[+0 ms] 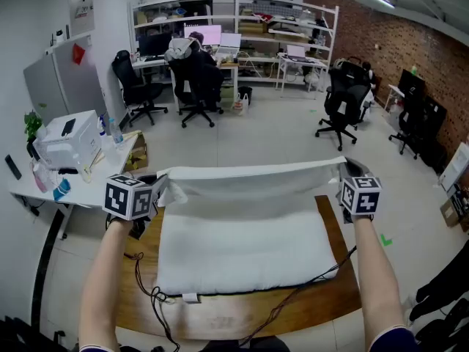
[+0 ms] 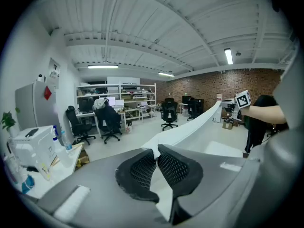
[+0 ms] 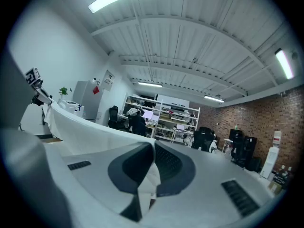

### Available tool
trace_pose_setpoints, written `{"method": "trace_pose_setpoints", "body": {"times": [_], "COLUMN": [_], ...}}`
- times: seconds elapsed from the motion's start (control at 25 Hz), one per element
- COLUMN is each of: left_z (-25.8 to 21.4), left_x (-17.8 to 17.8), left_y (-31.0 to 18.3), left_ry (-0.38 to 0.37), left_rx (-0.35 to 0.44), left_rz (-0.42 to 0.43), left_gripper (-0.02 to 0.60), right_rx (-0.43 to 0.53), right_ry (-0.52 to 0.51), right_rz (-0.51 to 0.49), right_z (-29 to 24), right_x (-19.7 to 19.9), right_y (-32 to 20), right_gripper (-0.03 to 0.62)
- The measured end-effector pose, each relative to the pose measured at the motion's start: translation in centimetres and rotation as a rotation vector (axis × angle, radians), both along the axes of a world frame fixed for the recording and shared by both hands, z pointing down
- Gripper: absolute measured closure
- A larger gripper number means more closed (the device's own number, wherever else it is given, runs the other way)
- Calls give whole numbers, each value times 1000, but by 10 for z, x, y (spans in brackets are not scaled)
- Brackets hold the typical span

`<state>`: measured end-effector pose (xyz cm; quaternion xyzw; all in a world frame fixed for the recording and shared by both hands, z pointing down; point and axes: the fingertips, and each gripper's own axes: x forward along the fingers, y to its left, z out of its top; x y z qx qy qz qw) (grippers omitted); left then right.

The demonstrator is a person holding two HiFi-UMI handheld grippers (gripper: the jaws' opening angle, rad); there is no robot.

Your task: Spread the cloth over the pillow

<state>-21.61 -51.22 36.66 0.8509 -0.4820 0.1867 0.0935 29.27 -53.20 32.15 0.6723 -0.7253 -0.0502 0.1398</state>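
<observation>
White thin cloth (image 1: pixel 253 176) hangs taut between the left gripper (image 1: pixel 155 193) and the right gripper (image 1: pixel 346 189), each clenched on a corner, above the far edge of the plump white pillow (image 1: pixel 242 251) on the wooden bench (image 1: pixel 220 317). Spreading seems barely begun, and the next move likely calls for drawing the cloth toward the bench's near edge with both hands level. The gripper views show fabric pinched between the pads (image 2: pixel 173 167), while only the head view shows the whole pillow.

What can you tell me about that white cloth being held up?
The cloth is plain white, thin fabric, stretched into a wide band between two corners. The left gripper is shut on one corner, the right gripper on the other. It hangs above the far side of the white pillow, which lies on a wooden table.
</observation>
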Motion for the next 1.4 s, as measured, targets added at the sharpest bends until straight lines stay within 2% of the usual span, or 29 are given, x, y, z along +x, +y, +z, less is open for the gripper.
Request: {"method": "trace_pose_setpoints", "body": {"times": [0.16,0.48,0.72,0.92,1.4], "left_z": [10,48,78,109,179], "left_x": [4,0,1,5,5], "left_y": [25,73,110,148,205], "left_ry": [-17,23,-43,-111,-158], "left_rx": [-2,-79,-138,-208,-361], "left_rz": [31,-19,-29,2,-7], "left_gripper": [568,568,568,568,568], "right_rx": [-8,-64,-117,-165,-283], "right_ry": [-13,-32,-30,-41,-62], "right_rz": [21,4,-21,-28,-18], "right_z": [16,54,93,132,217], "right_x": [6,2,3,7,6], "right_y": [29,74,106,139,190], "right_gripper": [588,588,588,588,588]}}
